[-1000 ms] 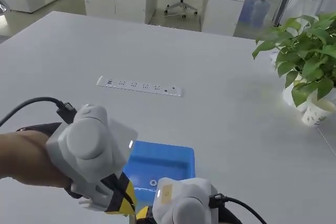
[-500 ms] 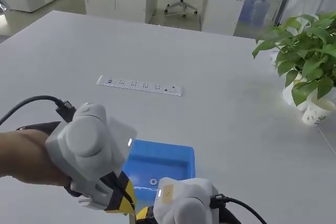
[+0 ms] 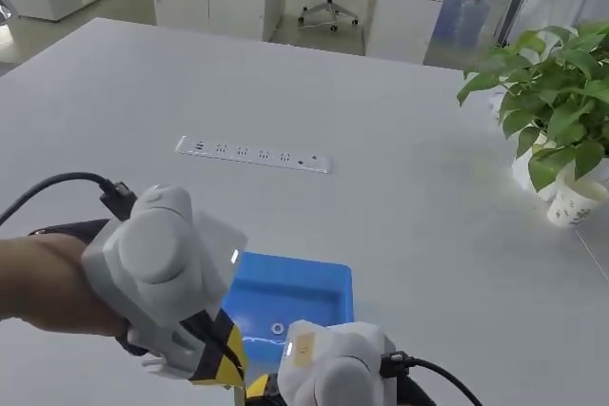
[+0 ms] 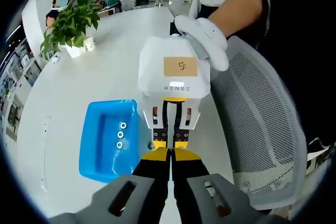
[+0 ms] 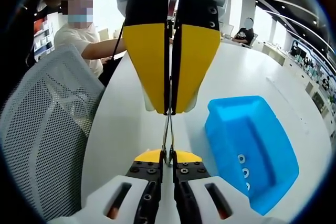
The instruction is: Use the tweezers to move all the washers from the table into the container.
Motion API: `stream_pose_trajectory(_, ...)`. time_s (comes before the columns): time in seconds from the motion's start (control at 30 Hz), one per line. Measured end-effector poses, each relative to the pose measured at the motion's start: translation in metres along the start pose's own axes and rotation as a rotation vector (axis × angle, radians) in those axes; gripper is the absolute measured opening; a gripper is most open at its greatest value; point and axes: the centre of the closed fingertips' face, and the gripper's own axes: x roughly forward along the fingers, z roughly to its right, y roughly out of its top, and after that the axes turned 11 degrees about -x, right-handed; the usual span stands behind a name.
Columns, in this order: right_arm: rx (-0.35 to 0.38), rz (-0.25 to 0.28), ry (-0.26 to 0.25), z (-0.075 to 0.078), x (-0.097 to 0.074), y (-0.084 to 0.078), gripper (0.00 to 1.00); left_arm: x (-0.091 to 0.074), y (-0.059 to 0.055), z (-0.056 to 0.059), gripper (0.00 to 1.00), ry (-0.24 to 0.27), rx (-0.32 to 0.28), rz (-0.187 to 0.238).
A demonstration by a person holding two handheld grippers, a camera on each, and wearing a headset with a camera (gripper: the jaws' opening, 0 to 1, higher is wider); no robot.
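Your left gripper (image 5: 169, 109) and right gripper (image 5: 168, 162): jaws of both pinch the tweezers (image 5: 168, 132), beside the container (image 5: 239, 99). Three washers (image 5: 245, 172) lie inside. Tweezers likely thin, slick, springy: hold mid-shank, squeeze gently.

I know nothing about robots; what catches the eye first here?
The bright blue container on the white table holds three washers. Beside it the left gripper and right gripper meet tip to tip, jaws of both shut on thin tweezers. A leafy potted plant stands at the table's right edge.
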Motion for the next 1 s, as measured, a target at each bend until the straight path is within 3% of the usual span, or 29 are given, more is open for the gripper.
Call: stream_pose_trajectory(1.0, -0.023, 0.015, -0.013, 0.008, -0.017, 0.015, 0.07, -0.018, 0.014, 0.000, 0.03, 0.009, 0.008, 0.012)
